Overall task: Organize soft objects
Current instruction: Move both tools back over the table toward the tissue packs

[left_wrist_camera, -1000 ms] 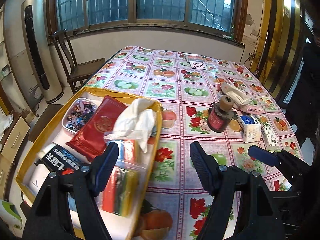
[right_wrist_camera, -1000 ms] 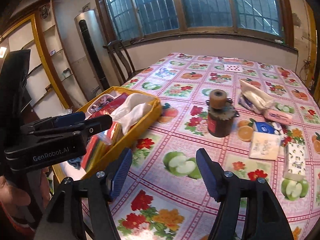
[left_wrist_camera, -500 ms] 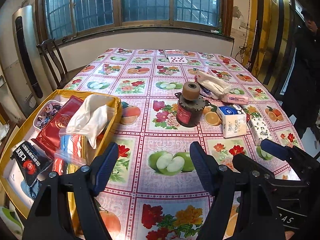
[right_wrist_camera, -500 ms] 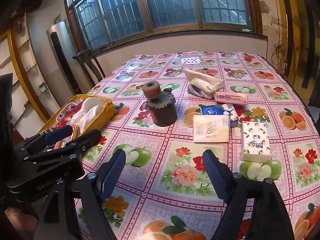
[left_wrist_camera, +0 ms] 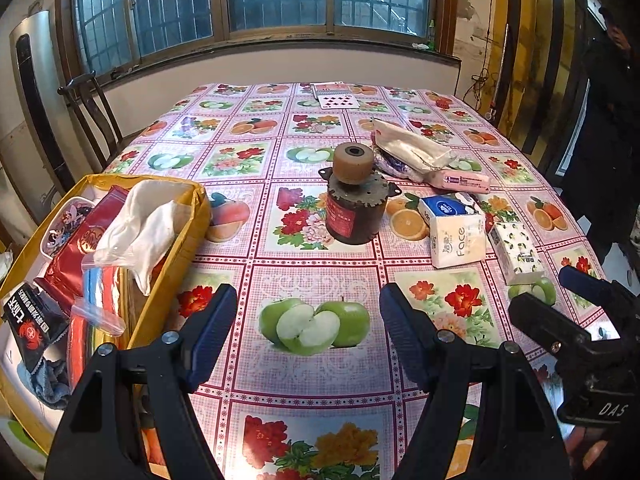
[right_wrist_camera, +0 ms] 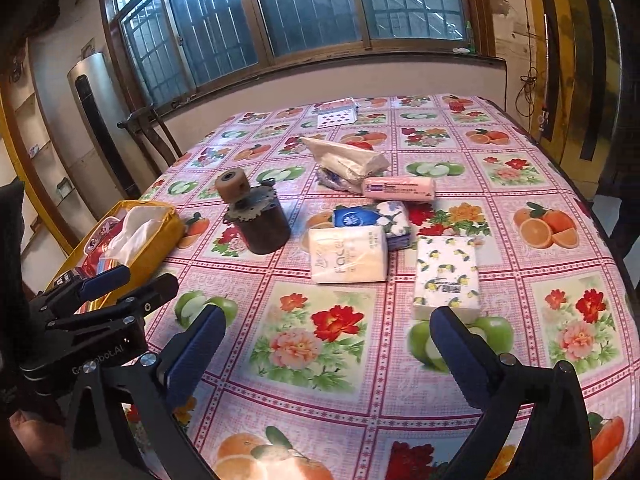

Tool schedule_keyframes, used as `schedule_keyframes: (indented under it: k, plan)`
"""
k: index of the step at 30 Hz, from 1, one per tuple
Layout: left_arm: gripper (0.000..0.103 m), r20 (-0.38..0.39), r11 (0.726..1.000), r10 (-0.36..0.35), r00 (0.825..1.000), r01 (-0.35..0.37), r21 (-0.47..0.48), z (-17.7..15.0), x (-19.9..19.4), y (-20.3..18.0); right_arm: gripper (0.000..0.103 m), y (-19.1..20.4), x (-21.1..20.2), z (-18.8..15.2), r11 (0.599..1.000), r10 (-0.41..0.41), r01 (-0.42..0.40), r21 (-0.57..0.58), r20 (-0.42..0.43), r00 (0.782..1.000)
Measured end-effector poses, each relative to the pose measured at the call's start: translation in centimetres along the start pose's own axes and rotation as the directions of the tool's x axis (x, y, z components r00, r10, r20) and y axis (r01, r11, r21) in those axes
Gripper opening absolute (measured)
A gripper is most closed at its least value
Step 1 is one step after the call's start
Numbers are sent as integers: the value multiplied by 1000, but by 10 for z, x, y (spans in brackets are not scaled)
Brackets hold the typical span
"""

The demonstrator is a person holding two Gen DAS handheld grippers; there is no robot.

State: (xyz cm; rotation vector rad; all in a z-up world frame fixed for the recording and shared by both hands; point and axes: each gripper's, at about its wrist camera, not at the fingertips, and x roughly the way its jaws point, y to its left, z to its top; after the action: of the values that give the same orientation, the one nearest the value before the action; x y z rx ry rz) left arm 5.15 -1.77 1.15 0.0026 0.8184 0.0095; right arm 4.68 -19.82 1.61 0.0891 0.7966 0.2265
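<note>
Right now both tools are hovering over the surface (left_wrist_camera: 312, 280), which is wearing a pink checked cloth printed with fruit and flowers. The left hand-held gripper (left_wrist_camera: 308, 332) is standing released, its blue-padded jaws spread wide above a green-apple square and holding nothing. The right hand-held gripper (right_wrist_camera: 326, 344) is likewise spread apart and empty, its right finger sitting just in front of the lemon-print tissue pack (right_wrist_camera: 446, 276).

That pack is lying flat, white with small yellow lemons, slightly puffy in its wrapper. Just beside it on the left, the white "Face" tissue pack (right_wrist_camera: 348, 254) is showing a soft, rounded shape, and the blue and white tissue pack (right_wrist_camera: 372, 218) is touching its far edge. Farther back, a long pink pack (right_wrist_camera: 398, 189) is resting against a crumpled beige bag (right_wrist_camera: 344, 162).

A dark brown jar (left_wrist_camera: 354, 210) with a tan roll on top is standing upright near the middle. At the left edge, the yellow box (left_wrist_camera: 192, 216) is holding a white cloth (left_wrist_camera: 140, 224) draped over its contents, a red packet (left_wrist_camera: 86, 240), a zip bag of coloured items (left_wrist_camera: 96, 304) and a black packet (left_wrist_camera: 34, 320). Playing cards (left_wrist_camera: 336, 100) are lying at the far end.
</note>
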Motion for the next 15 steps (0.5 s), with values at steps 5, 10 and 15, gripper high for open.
schedule_keyframes:
  k: [5, 10, 15]
  plan:
    - [73, -31, 1000, -24, 999, 24, -4, 6, 9, -9, 103, -29, -2, 9, 998, -57, 57, 15, -11, 998]
    - [73, -70, 998, -62, 996, 62, 3, 19, 19, -26, 103, -60, 8, 21, 995, -92, 94, 34, -64, 994]
    - [73, -115, 995, -98, 989, 100, 15, 32, 38, -51, 103, -85, 28, 30, 991, -117, 124, 50, -121, 986]
